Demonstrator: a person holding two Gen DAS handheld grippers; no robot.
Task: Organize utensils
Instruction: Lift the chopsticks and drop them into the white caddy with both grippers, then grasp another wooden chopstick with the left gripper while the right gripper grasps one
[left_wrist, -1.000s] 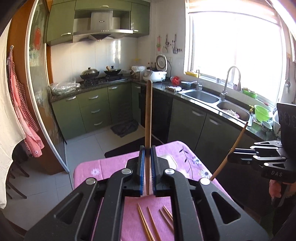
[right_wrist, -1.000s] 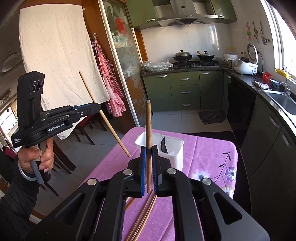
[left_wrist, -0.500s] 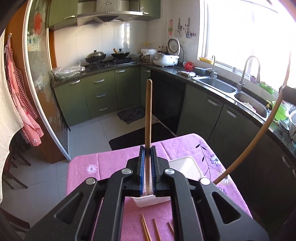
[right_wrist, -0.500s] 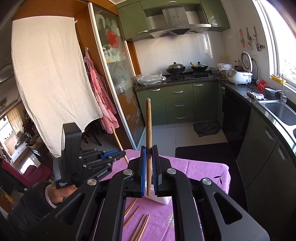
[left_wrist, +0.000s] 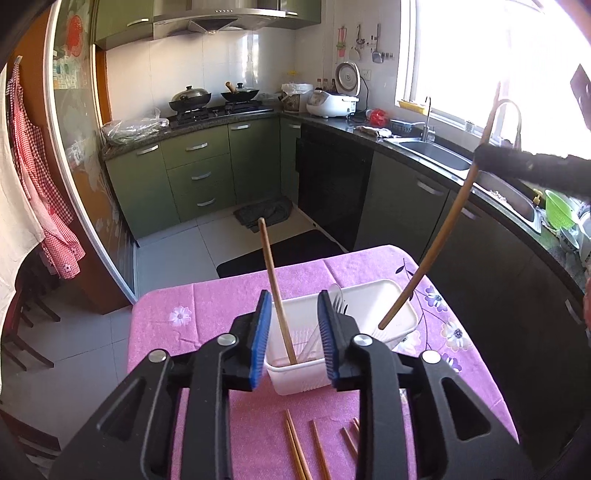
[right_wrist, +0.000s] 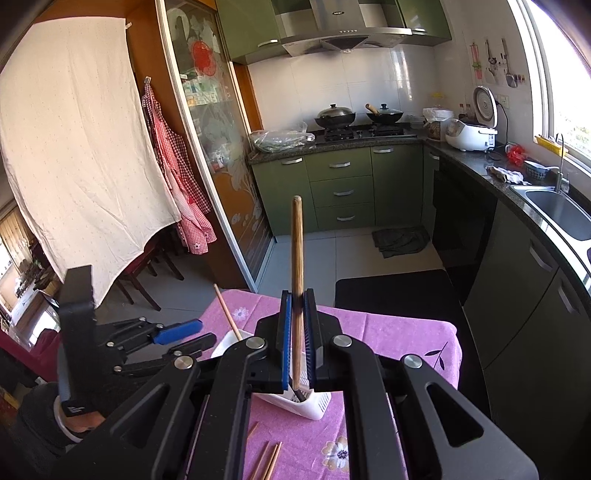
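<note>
Wooden and slim, one chopstick (left_wrist: 277, 291) leans free in the white utensil holder (left_wrist: 388, 295), standing between the left gripper (left_wrist: 293, 334)'s blue pads, whose jaws have just been opening and no longer touch it. The right gripper (right_wrist: 297, 339) is clamped on a second chopstick (right_wrist: 297, 258) (upright, its lower tip over the holder), while more chopsticks (left_wrist: 295, 450) lie on the pink cloth (left_wrist: 207, 306) just below the left gripper.

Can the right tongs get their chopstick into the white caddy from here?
Probably yes: the right tongs grip their chopstick just above the caddy, its tip at the open right section; the left tongs' released chopstick stands left.
</note>
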